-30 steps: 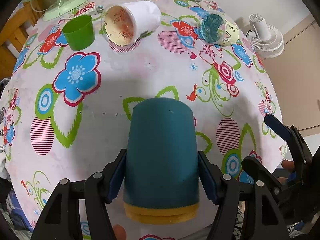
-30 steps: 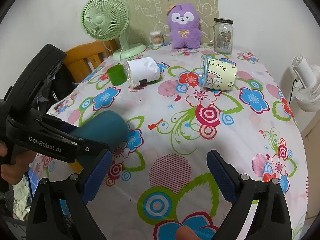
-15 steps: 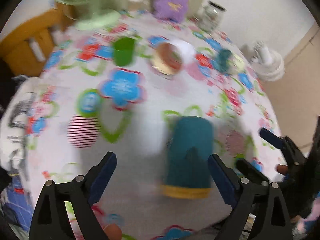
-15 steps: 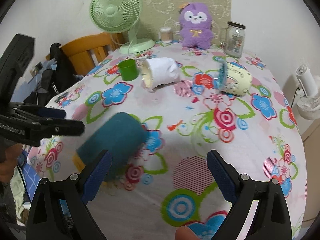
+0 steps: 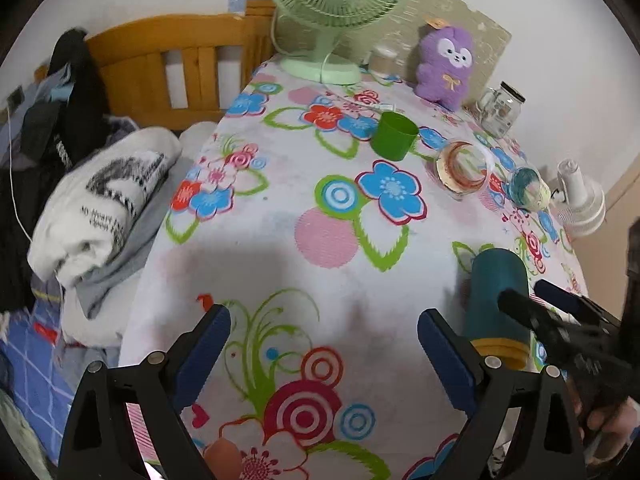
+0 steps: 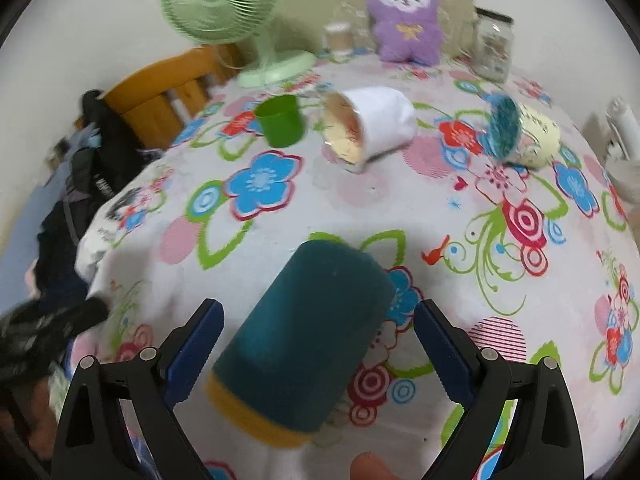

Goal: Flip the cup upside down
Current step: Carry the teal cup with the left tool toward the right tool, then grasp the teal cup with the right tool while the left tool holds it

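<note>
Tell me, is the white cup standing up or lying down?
Lying down. The white cup rests on its side on the flowered tablecloth, its open mouth facing sideways toward the green cup, which stands upright.

Left tool (image 5: 322,350) spread wide, empty; right tool (image 6: 318,346) spread wide.

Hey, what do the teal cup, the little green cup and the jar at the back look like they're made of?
Teal cup: matte, slightly fuzzy surface with a yellow rim band, possibly flocked or rubbery plastic; blur leaves it open.
Green cup: smooth opaque wall, evenly colored, likely plastic.
Jar: see-through body with dark lid, probably glass.
</note>
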Demonstrator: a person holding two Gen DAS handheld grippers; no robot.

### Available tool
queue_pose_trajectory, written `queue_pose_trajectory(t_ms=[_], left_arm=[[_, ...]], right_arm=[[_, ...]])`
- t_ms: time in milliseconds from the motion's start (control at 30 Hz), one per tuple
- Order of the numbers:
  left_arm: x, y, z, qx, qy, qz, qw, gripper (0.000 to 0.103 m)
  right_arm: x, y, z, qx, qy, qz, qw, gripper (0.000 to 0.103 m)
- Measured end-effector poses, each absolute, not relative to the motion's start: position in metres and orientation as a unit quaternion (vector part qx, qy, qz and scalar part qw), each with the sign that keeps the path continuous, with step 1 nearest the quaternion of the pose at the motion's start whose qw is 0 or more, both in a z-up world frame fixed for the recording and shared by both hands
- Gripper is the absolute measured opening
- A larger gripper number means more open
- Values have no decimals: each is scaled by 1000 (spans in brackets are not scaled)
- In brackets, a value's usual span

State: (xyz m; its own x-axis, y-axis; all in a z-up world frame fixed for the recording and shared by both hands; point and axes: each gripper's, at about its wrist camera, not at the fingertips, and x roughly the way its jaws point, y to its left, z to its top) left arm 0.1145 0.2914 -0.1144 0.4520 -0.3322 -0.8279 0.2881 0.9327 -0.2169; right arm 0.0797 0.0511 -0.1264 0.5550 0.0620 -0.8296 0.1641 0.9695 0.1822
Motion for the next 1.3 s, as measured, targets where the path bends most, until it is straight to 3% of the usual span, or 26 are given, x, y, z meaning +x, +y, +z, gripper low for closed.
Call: queue_pose_trajectory(t_ms=[267,333,400,500,1300], left_arm=[[103,292,-124,-35,495,-204,844,96],[100,288,-124,-35,495,-214,842,96],[98,285,-126,-40,495,-220,839,96],[95,281,-131,-44,503,-226,833,96],[84,276,-125,-54,498,-224,836,96]], right_arm=[[102,43,-142,168,504,-59,845,97],[105,48,-146,164,511,-49,842,92],[108,53,-149,156,518,-47,840,79],[109,50,-154,176,521,-37,834,75],[67,68,-78,94,404,-7,910,69]])
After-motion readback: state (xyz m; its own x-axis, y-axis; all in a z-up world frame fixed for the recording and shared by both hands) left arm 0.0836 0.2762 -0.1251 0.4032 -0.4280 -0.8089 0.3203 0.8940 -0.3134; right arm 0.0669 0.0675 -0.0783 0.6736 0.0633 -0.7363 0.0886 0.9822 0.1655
